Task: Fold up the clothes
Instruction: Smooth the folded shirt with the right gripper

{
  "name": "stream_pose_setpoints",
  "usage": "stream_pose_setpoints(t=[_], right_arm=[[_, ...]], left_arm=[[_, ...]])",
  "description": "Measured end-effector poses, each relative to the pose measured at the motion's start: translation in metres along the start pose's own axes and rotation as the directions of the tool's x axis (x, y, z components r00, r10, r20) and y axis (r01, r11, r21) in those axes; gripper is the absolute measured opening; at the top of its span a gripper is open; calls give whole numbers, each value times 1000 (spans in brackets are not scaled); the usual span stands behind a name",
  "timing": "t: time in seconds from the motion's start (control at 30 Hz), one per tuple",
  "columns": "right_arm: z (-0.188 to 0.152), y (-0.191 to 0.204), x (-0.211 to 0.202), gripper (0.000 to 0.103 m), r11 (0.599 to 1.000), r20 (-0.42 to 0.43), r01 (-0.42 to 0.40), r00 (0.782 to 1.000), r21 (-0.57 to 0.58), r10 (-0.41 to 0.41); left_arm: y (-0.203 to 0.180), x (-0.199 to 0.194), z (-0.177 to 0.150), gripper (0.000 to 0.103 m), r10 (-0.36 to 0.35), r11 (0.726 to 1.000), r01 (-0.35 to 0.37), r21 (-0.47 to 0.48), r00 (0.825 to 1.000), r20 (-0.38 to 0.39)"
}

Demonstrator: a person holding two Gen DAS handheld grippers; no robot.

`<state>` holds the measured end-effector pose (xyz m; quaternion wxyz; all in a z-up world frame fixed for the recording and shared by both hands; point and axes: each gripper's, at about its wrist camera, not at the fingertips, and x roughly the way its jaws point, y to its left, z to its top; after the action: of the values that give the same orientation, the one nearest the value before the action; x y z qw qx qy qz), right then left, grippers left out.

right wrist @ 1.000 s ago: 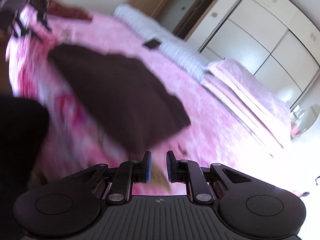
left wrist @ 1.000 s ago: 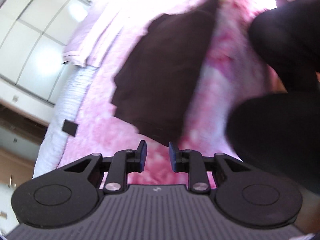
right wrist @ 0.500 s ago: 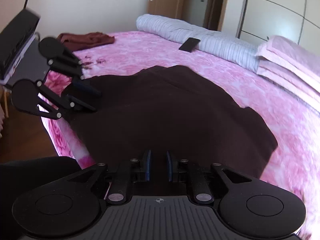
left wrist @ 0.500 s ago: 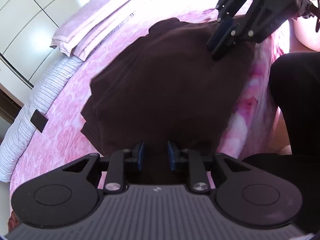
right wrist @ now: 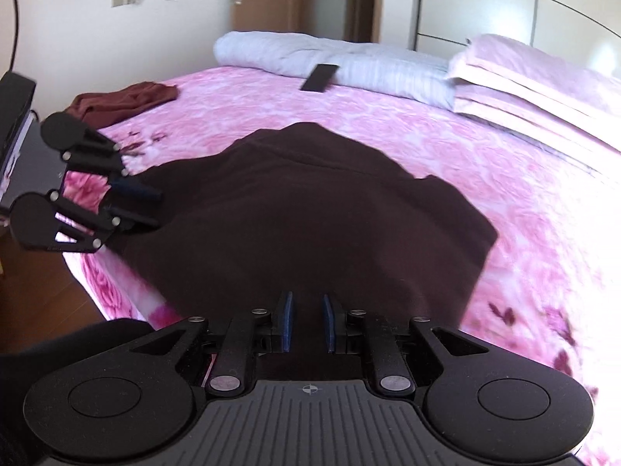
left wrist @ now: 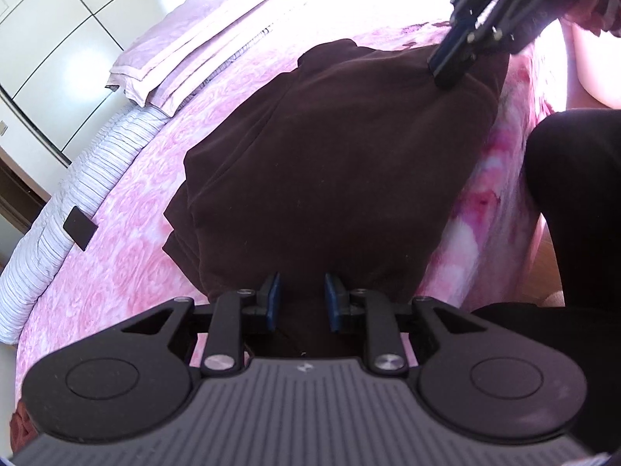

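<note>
A dark brown garment [left wrist: 330, 163] lies spread on the pink flowered bed cover [left wrist: 128, 240], its near edge at the side of the bed. My left gripper [left wrist: 300, 303] holds that near edge, with dark cloth between its blue pads. In the right wrist view the left gripper [right wrist: 143, 207] sits at the garment's [right wrist: 310, 213] left corner. My right gripper [right wrist: 307, 322] is shut on the near edge at the other corner. The left wrist view shows the right gripper [left wrist: 446, 68] pinching that corner at the upper right.
A black phone [right wrist: 320, 77] rests on a rolled striped quilt [right wrist: 368, 62] at the far side. Folded pink bedding [right wrist: 535, 85] is stacked at the right, and a reddish garment [right wrist: 124, 101] lies at the far left. A person's black-clad leg [left wrist: 574, 202] stands beside the bed.
Both views have rolled upright and lost their blur. The garment has gone from hanging narrow and moving to lying spread at the bed's edge. Each gripper has come into the other's view.
</note>
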<state>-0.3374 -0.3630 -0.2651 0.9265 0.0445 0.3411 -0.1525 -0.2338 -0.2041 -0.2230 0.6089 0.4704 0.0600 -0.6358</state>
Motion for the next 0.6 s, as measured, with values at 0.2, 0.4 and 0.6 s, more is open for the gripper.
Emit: stream_pose_setpoints(t=[0.2,0.4,0.6], right_arm=[[33,-22,0,15,999,84,21,996,33,-24],[77,-49,53,65,999,71,-49,996,-12,50],[106,-81,120,60,987,-36,-162,986,16,162]], left_arm=[[27,0,30,22,32,999,-31,-35,998,44],[59,44,64,22,-10,999,11,-31,999,36],[94,109,74,23,-99,989,96,-113,995,-18]])
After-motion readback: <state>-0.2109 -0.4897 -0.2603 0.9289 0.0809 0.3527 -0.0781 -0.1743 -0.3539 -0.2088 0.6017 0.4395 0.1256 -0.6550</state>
